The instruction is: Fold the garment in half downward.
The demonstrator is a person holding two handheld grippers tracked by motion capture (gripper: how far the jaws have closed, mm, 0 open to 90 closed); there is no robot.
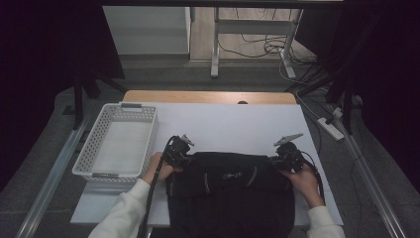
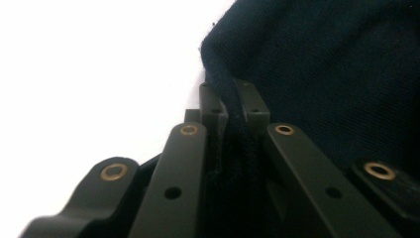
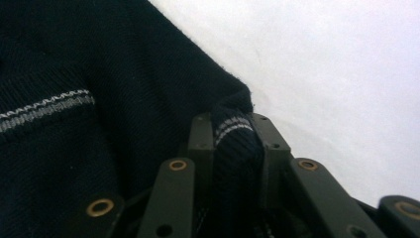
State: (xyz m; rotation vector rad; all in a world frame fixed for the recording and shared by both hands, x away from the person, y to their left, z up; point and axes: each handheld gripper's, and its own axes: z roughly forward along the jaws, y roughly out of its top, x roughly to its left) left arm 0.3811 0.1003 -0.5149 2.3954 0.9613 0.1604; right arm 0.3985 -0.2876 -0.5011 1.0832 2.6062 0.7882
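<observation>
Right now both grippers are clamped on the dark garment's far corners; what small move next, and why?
Probably lift both corners together and draw them toward you to fold it. The left gripper and right gripper each pinch an edge of the black garment, which lies flat on the white table; the basket stands aside.

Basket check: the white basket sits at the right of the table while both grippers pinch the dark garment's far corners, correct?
Not quite. In the high view the white basket sits at the table's left. The rest holds: left gripper and right gripper each pinch the dark garment.

Folded black garment, near table edge
</observation>
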